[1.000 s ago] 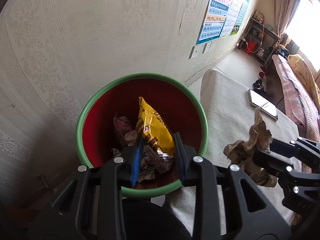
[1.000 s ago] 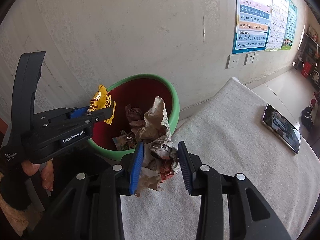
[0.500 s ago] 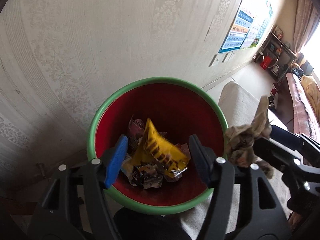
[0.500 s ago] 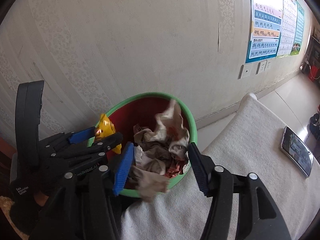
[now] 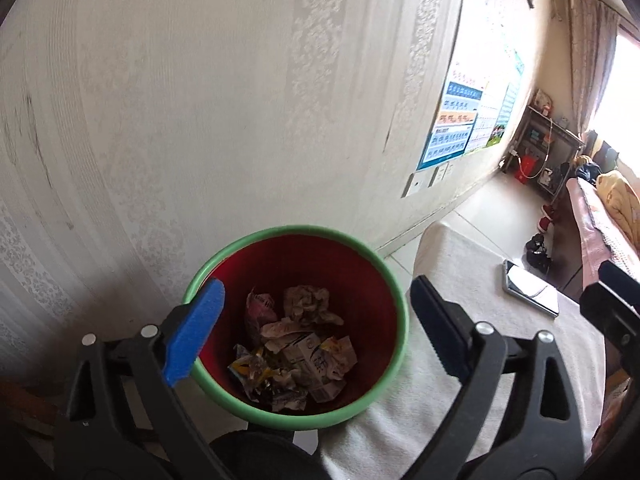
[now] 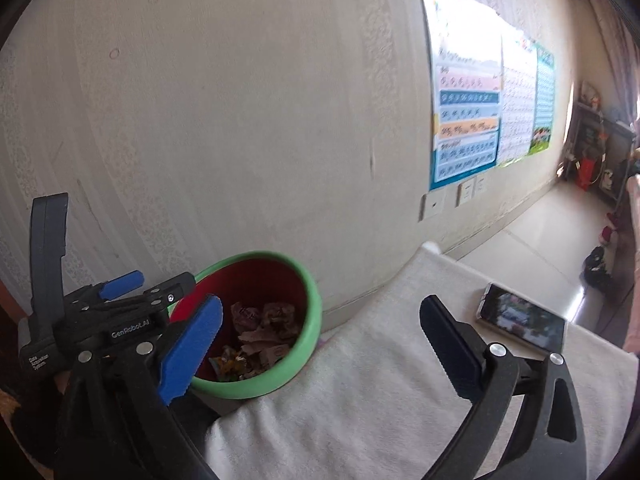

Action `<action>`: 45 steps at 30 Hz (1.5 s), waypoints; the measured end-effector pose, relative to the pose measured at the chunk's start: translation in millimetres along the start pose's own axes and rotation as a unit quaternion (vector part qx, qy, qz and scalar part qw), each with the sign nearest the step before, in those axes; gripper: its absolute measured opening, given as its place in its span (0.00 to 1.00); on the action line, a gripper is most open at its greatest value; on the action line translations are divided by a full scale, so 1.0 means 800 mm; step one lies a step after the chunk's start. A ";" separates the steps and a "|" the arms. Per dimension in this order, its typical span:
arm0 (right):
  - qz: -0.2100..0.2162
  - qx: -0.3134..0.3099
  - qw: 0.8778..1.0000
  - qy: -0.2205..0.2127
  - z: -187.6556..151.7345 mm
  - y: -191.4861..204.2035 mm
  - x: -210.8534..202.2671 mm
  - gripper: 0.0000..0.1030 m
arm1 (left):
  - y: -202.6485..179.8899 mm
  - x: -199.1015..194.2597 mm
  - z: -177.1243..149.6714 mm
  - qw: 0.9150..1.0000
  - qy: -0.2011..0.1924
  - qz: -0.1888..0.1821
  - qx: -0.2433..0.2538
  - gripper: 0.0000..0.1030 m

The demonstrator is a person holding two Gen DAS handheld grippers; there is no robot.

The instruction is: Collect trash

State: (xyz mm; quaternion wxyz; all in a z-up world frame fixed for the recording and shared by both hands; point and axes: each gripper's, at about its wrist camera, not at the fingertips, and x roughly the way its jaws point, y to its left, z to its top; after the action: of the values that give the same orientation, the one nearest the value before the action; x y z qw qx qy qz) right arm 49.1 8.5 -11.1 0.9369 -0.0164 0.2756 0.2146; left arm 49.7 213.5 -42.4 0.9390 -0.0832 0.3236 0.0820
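A red bin with a green rim (image 5: 394, 292) stands on the floor against the wall, left of the cloth-covered table. Crumpled paper (image 5: 306, 302), a yellow wrapper (image 5: 250, 370) and other scraps lie at its bottom. My left gripper (image 5: 316, 328) is wide open and empty above the bin. My right gripper (image 6: 320, 344) is wide open and empty, over the table's left end beside the bin (image 6: 314, 316). The left gripper (image 6: 148, 286) shows in the right wrist view, left of the bin.
A phone (image 5: 530, 294) lies on the white table cloth (image 5: 460, 264); it also shows in the right wrist view (image 6: 522, 322). The wallpapered wall (image 5: 240, 120) with posters (image 6: 468, 116) runs behind the bin. A bed and shelves are far right.
Both grippers opened wide. The yellow wrapper dropped from the left gripper and the crumpled paper from the right one; both now lie in the bin. Both grippers rose and pulled back.
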 end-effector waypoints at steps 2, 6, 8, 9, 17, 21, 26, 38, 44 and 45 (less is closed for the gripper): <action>-0.031 -0.002 0.998 -0.046 -0.004 -0.008 -0.029 0.93 | -0.024 -0.023 0.002 0.999 -0.046 0.004 -0.004 0.95; -0.088 -0.007 0.993 -0.078 -0.010 -0.025 -0.062 0.93 | -0.062 -0.058 0.004 0.992 -0.118 0.012 -0.031 0.95; -0.096 -0.004 0.992 -0.082 -0.008 -0.038 -0.075 0.93 | -0.077 -0.069 0.008 0.992 -0.120 -0.003 -0.031 0.95; -0.102 0.002 0.991 -0.085 -0.006 -0.046 -0.081 0.93 | -0.084 -0.073 0.010 0.992 -0.121 -0.006 -0.025 0.95; -0.135 0.069 0.984 -0.098 0.001 -0.103 -0.125 0.93 | -0.118 -0.086 0.014 0.993 -0.111 0.004 0.033 0.95; -0.131 0.073 0.983 -0.105 0.001 -0.105 -0.137 0.93 | -0.124 -0.088 0.011 0.993 -0.111 0.008 0.035 0.95; -0.109 0.075 0.984 -0.120 0.008 -0.097 -0.147 0.93 | -0.122 -0.094 0.008 0.993 -0.115 0.007 0.036 0.95; -0.099 0.071 0.985 -0.122 0.012 -0.085 -0.151 0.93 | -0.124 -0.103 0.006 0.991 -0.126 0.007 0.044 0.95; -0.098 0.071 0.985 -0.119 0.011 -0.082 -0.148 0.93 | -0.123 -0.103 0.007 0.992 -0.123 0.008 0.040 0.95; -0.098 0.071 0.985 -0.120 0.011 -0.082 -0.148 0.93 | -0.123 -0.104 0.008 0.992 -0.122 0.008 0.040 0.95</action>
State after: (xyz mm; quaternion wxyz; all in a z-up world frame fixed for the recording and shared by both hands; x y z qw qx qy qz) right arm -9.1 -96.7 52.5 0.9784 0.0491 0.1732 0.1020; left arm 9.4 110.7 24.1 0.9734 -0.0328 0.2101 0.0859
